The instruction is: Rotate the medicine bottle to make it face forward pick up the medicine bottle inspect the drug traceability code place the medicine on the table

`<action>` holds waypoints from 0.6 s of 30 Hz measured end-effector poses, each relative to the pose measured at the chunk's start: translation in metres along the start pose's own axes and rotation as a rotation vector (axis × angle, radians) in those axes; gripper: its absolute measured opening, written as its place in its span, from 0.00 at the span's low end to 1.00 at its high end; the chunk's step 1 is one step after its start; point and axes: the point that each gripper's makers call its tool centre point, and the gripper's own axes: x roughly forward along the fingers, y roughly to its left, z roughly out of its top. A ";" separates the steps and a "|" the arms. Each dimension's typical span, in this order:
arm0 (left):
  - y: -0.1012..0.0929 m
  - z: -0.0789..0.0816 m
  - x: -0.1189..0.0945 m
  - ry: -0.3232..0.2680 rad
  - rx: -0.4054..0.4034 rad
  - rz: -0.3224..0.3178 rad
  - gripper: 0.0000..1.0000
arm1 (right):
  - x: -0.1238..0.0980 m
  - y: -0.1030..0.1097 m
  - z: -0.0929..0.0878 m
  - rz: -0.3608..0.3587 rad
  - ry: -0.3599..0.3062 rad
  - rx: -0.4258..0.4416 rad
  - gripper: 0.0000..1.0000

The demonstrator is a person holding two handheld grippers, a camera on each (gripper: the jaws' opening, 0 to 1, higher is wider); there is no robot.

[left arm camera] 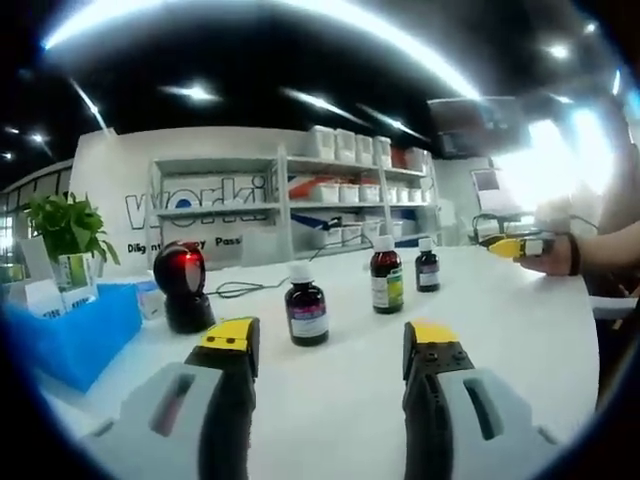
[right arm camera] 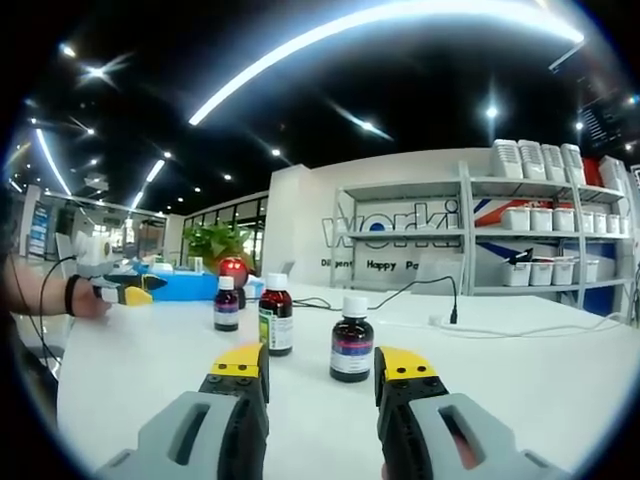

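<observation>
Both grippers, left [left arm camera: 328,345] and right [right arm camera: 320,372], hover with fingers spread, holding nothing. Nearest bottle [right arm camera: 351,340] stands upright on the bench [right arm camera: 520,380]: I'd close low around its body, then twist gently so it stays standing.

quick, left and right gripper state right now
Left gripper: open, holding nothing, above the white table.
Right gripper: open, holding nothing, facing the nearest medicine bottle.
</observation>
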 end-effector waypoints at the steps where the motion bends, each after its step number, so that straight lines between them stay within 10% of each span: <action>1: 0.000 -0.001 0.000 0.005 -0.002 -0.002 0.51 | 0.000 0.000 0.000 0.001 -0.001 0.000 0.37; 18: 0.002 0.000 0.000 -0.001 -0.007 0.002 0.51 | 0.001 0.000 -0.001 -0.005 0.005 -0.005 0.37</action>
